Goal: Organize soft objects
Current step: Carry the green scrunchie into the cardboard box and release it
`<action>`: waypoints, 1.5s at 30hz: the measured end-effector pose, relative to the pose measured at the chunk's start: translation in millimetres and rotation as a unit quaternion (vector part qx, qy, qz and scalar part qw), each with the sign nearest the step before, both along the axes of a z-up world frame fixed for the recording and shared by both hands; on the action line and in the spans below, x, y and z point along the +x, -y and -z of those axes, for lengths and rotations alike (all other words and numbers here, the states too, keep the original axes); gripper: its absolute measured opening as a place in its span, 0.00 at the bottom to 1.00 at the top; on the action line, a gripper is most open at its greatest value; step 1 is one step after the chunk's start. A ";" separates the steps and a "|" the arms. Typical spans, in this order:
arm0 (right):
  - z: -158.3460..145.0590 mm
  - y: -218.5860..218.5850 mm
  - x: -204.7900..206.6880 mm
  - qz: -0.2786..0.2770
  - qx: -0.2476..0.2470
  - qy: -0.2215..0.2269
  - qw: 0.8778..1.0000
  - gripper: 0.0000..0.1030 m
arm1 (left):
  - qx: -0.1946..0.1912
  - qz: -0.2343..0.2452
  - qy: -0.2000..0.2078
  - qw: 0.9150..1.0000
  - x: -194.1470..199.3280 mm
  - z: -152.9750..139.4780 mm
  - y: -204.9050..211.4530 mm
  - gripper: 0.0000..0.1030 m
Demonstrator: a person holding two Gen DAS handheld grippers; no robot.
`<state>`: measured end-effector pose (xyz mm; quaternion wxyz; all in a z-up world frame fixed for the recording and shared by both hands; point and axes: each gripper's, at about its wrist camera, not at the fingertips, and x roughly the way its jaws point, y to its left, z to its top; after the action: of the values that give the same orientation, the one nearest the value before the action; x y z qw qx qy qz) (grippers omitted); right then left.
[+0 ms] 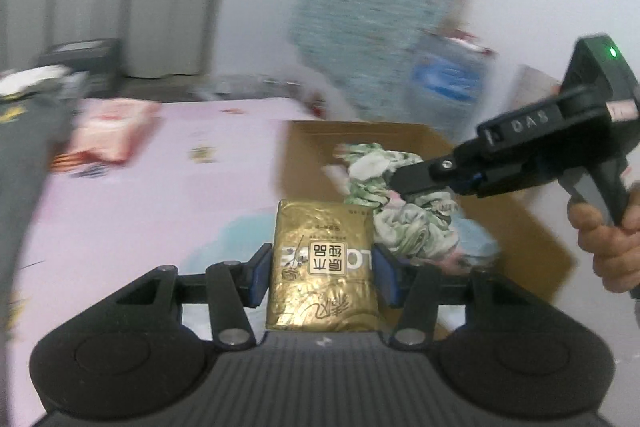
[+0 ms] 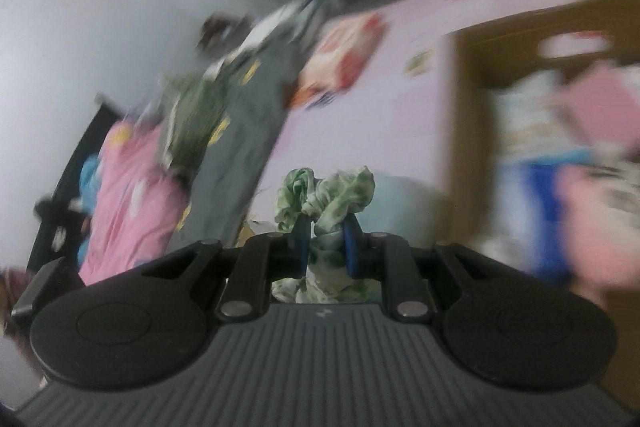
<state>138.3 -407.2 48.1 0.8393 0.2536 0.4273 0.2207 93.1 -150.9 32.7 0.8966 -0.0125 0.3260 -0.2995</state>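
Pink bedsheet [image 1: 160,195] bears a cardboard box [image 1: 532,227]; left claw [image 1: 322,273] pinches a gold pack [image 1: 324,251], right claw [image 2: 326,247] green cloth [image 2: 332,191].

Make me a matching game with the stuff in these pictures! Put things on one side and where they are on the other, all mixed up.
Things:
1. gold packet
2. green flowery cloth
3. cardboard box
4. pink-and-white pack

Places:
A. lying on the pink sheet, far left
B. squeezed in the right gripper
C. squeezed in the left gripper
D. open, with fabric inside

Pairs: 1-C, 2-B, 3-D, 4-A
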 end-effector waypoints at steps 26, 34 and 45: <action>89.6 144.2 -63.1 0.061 -0.116 -0.157 0.979 0.58 | 0.053 0.102 -0.051 0.992 10.7 21.3 130.5 0.52; 36.5 179.5 -132.2 0.166 -0.059 -0.019 0.984 0.70 | 0.068 0.140 -0.066 0.986 9.8 22.6 166.9 0.52; 36.2 202.8 -258.9 0.330 -0.013 0.063 0.942 0.76 | 0.037 0.190 -0.111 0.975 17.3 43.1 244.3 0.77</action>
<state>-120.6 -610.0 11.8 0.8935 0.3546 0.2693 -0.0585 110.4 -395.2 -10.3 0.7815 0.0499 0.4307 -0.4486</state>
